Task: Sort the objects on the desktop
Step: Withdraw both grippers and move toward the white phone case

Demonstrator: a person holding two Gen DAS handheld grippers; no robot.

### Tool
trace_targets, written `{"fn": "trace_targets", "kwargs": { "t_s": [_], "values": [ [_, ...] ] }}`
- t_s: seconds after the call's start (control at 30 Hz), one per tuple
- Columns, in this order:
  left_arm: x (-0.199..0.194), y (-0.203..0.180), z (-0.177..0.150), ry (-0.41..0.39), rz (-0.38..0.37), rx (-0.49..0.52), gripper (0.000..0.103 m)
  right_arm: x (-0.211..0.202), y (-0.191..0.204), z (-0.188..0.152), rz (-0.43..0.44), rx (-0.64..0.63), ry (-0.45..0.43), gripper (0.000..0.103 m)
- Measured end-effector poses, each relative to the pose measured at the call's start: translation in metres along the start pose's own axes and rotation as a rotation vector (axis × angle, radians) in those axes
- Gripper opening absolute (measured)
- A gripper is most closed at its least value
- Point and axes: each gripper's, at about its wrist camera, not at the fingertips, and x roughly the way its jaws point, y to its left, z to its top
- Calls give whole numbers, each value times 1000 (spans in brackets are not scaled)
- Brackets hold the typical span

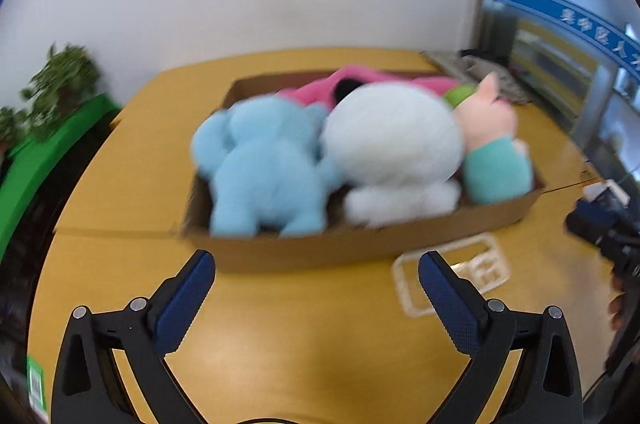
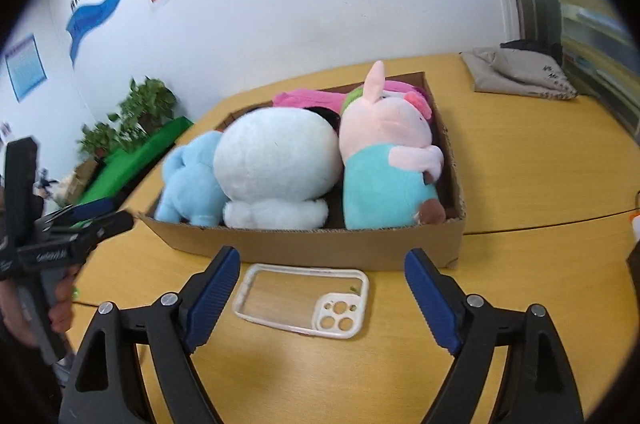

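A shallow cardboard box [image 2: 344, 244] [image 1: 304, 248] stands on the yellow table. It holds a blue plush [image 2: 192, 176] [image 1: 264, 168], a white plush [image 2: 276, 160] [image 1: 396, 144], a pink pig plush in a teal shirt [image 2: 384, 152] [image 1: 492, 144] and a pink plush behind [image 2: 308, 98]. A clear phone case with a white rim [image 2: 304, 298] [image 1: 452, 276] lies flat in front of the box. My right gripper [image 2: 322, 272] is open and empty, just above the case. My left gripper [image 1: 316, 276] is open and empty, before the box's front wall.
The left hand-held gripper [image 2: 68, 236] shows at the left edge of the right wrist view. A folded grey cloth [image 2: 516, 72] lies at the table's far right. Potted plants [image 2: 136, 112] and a green surface stand beyond the table's left edge. A white wall is behind.
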Motion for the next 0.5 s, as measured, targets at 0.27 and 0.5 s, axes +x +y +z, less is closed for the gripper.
{"fn": "trace_targets", "kwargs": {
  "t_s": [0.27,0.5],
  "values": [
    [-4,-5,-39,40,-43,-49,103,-11,26,-11,-151,-120,2,84],
    [-10,-24,-30,30,-77,-44,103,-26,31,-16,-207,-133,-32,84]
  ]
}}
